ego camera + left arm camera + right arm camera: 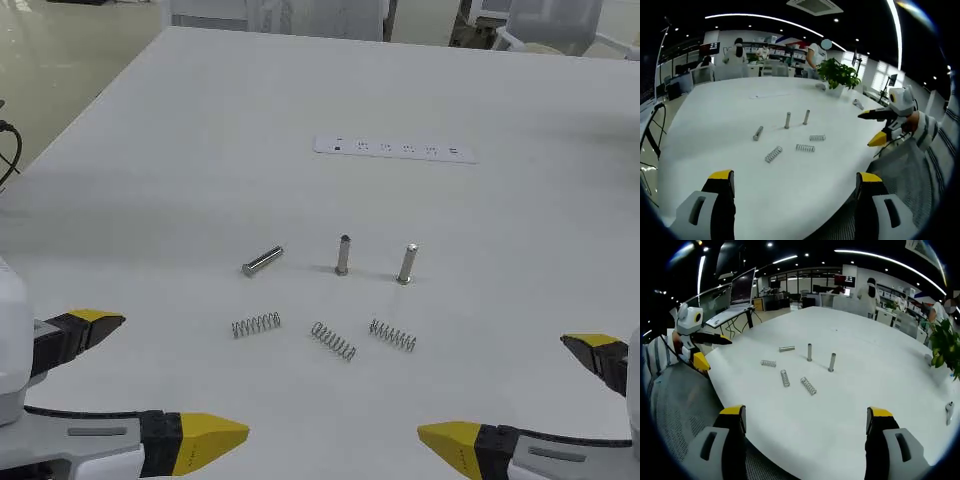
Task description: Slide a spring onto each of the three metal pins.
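so, in the head view no spring is on a pin yet: the lying pin (262, 262), upright middle pin (342, 255) and upright right pin (406, 263) sit on the table (200, 150), with left spring (256, 324), middle spring (333, 340) and right spring (392, 335) loose in front. our left tool (182, 375) and right tool (492, 386) hover, jaws apart, empty. in the left gripper view the springs are thin coils. in the right gripper view we judge one tool must next pinch a spring lightly.

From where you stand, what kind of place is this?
Probably an open-plan office or lab: a large white table with a socket strip, an open laptop nearby, a potted plant.
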`<state>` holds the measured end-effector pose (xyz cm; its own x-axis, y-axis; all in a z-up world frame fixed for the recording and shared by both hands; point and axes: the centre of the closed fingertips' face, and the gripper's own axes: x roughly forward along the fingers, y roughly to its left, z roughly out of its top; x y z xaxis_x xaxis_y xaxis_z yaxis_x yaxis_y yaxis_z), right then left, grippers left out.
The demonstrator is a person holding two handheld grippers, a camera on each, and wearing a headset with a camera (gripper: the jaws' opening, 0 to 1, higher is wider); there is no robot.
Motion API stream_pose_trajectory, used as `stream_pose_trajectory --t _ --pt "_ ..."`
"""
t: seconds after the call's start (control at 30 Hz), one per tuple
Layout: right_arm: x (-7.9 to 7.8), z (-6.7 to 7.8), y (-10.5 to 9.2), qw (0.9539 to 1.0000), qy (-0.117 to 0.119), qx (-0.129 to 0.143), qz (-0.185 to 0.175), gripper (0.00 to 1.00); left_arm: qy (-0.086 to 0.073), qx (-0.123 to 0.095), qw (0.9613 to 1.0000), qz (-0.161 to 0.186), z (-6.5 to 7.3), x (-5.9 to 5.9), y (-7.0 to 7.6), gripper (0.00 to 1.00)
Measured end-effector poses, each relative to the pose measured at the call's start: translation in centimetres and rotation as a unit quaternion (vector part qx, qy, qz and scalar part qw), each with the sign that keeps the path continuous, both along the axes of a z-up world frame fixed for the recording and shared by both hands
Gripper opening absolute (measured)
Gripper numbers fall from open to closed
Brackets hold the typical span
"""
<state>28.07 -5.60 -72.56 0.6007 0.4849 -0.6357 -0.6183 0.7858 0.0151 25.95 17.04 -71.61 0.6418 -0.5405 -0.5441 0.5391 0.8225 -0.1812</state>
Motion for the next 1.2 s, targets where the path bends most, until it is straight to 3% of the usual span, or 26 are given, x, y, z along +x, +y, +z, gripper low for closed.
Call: stream_pose_trajectory --t 1.2 --pt "-0.01 -0.22 -0.02 1.0 0.005 -0.001 0.003 0.96 0.011 0.006 0.9999 -0.006 -0.35 -0.17 -0.08 0.99"
